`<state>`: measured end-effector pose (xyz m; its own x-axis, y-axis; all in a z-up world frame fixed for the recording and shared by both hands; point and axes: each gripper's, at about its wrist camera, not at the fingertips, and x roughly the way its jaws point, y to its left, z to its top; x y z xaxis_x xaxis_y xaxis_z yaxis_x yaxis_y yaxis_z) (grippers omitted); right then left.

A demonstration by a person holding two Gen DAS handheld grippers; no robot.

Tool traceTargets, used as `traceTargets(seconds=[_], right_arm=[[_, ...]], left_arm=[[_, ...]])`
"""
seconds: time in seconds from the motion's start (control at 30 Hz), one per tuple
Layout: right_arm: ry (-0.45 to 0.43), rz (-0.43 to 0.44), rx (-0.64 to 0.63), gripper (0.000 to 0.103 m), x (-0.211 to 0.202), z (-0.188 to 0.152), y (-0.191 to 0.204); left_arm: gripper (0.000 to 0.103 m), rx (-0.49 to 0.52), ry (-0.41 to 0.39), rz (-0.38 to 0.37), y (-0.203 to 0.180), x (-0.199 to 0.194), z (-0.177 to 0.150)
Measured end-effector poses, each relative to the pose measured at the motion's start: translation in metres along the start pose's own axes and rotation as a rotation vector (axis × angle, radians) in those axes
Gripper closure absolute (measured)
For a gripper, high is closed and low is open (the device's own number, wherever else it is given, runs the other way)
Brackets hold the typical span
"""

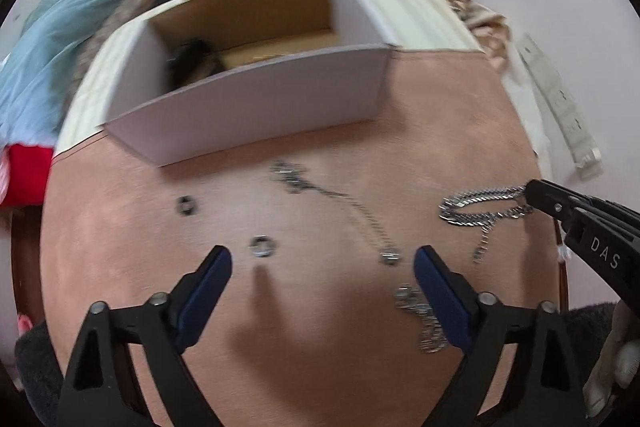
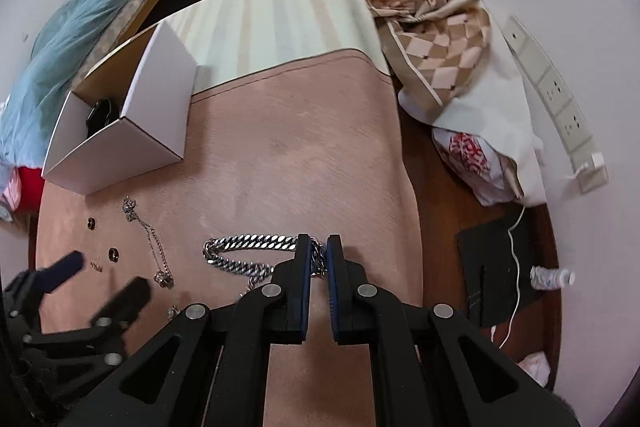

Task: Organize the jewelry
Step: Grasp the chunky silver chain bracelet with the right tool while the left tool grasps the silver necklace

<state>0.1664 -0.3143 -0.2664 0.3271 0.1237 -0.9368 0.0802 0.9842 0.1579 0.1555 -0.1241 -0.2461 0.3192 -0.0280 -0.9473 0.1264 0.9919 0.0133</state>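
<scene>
A thick silver curb chain (image 2: 244, 253) lies on the pink table mat (image 2: 304, 163); my right gripper (image 2: 318, 247) is shut on its right end. The chain also shows in the left wrist view (image 1: 480, 209), with the right gripper (image 1: 532, 193) at its end. My left gripper (image 1: 322, 261) is open and empty above the mat. Between and around its fingers lie two small rings (image 1: 262, 246) (image 1: 187, 205), a thin necklace (image 1: 340, 203) and a small chain heap (image 1: 420, 319). A white open box (image 1: 256, 75) stands behind, with a dark item (image 1: 192, 61) inside.
A striped cream surface (image 2: 280, 23) lies beyond the mat. A checked beige cloth (image 2: 436, 31) and a white bag (image 2: 492, 131) are to the right. A blue fluffy blanket (image 2: 84, 27) is on the left. A black mat (image 2: 500, 267), white cable and bottle lie on the floor.
</scene>
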Motion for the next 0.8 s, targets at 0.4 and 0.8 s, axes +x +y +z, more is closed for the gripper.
traceTargets(seconds=[0.4, 0.8], right_arm=[[0.002, 0.001, 0.052, 0.095, -0.002, -0.005, -0.006], [-0.038, 0.055, 0.048, 0.095, -0.03, -0.001, 0.007]], left_arm=[[0.084, 0.075, 0.002, -0.04, -0.02, 0.014, 0.004], [0.094, 0.052, -0.06, -0.092, 0.004, -0.014, 0.001]])
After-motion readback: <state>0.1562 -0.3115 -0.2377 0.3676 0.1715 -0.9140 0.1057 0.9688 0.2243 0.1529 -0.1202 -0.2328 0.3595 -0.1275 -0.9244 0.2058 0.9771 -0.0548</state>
